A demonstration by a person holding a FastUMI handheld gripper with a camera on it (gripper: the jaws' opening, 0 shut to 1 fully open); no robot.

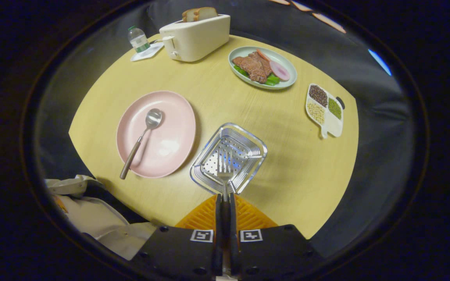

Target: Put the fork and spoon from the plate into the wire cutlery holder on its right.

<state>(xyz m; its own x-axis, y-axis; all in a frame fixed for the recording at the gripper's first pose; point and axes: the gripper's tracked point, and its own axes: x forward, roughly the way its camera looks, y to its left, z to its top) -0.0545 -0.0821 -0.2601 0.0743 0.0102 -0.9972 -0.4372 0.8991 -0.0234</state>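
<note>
My gripper (225, 197) is shut on the fork (225, 169), both orange fingers pressed on its handle. The tines point ahead and hang over the open mouth of the wire cutlery holder (248, 136), which stands just beyond the fingertips on the yellow table. Left of the holder sits the pink plate (170, 144). The spoon (143, 136) lies on it, bowl toward the far side, brown handle sticking out over the plate's near rim.
A white toaster (193, 37) with bread and a small water bottle (138, 39) stand at the far side. A green plate of food (262, 67) and a divided dish of beans (324, 109) lie to the far right. A person's pale sleeve (92, 210) is near left.
</note>
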